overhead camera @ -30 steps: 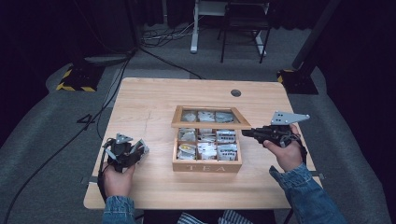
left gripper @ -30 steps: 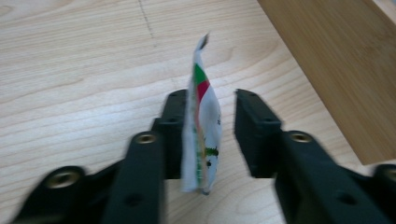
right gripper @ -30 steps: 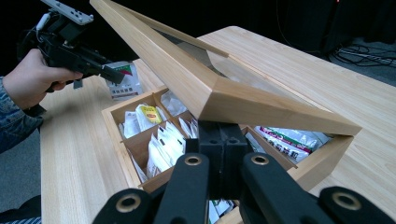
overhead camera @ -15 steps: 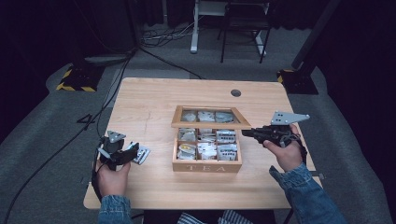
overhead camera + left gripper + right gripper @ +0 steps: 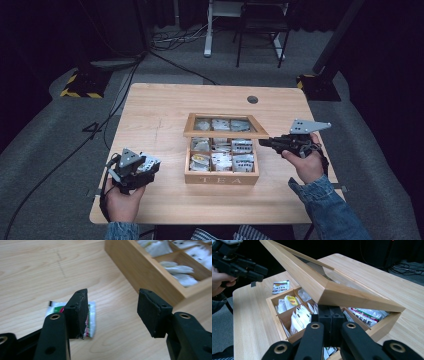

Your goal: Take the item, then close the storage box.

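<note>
Left claw (image 5: 112, 312) just opened, empty, above tea sachet (image 5: 90, 318) lying flat on surface (image 5: 30, 270) | right claw (image 5: 331, 322) closed, propping box lid (image 5: 317, 287) | sachet likely light, thin, crinkly: pinch an edge.

Left tool (image 5: 112, 312) pad covers part of the sachet (image 5: 90, 315). Box (image 5: 150, 272) cut off by frame edge. Sachet print too blurred to read.

1. The tabletop (image 5: 165, 115) is pale wood, smooth and matt, with fine grain.
2. The box (image 5: 221, 177) is light wood with a soft sheen; its lid (image 5: 317, 282) holds a clear glazed pane.
3. The sachet (image 5: 90, 315) is glossy printed foil or paper.
4. The left tongs (image 5: 112, 312) are matt black plastic with rough pads (image 5: 150, 312).
5. The sleeve (image 5: 330, 210) is blue denim cloth.
</note>
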`<action>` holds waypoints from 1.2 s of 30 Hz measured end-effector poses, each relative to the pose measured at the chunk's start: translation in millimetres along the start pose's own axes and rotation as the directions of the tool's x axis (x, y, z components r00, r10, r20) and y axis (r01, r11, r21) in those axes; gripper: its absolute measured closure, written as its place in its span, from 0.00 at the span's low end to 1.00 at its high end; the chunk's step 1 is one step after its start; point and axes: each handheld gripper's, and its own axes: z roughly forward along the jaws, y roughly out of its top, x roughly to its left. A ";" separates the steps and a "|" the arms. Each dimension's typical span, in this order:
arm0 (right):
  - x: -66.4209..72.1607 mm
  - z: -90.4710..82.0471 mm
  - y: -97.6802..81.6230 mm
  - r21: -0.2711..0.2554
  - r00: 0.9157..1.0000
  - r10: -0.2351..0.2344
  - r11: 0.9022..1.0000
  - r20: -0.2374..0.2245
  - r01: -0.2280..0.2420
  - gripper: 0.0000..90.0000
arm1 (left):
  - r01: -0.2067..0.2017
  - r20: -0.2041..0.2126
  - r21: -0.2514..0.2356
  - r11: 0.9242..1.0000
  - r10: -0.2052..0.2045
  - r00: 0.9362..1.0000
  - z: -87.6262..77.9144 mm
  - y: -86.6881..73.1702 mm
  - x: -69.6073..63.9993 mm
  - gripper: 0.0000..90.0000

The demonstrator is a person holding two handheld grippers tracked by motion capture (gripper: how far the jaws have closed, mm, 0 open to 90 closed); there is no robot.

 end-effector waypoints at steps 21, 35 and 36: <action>-0.7 -6.6 1.5 0.045 0.999 0.021 0.999 -0.035 -0.019 1.00 | -0.110 0.160 0.206 0.972 0.078 0.984 44.8 -29.4 -32.0 0.49; -1.4 -5.9 -1.3 0.132 0.997 0.051 0.990 -0.064 -0.042 0.99 | -0.129 0.121 0.255 0.958 0.101 0.988 54.6 -34.3 -33.5 0.47; -1.2 -6.0 -1.6 0.136 0.997 0.051 0.990 -0.064 -0.042 0.99 | -0.129 0.121 0.252 0.959 0.101 0.988 54.7 -34.6 -33.4 0.47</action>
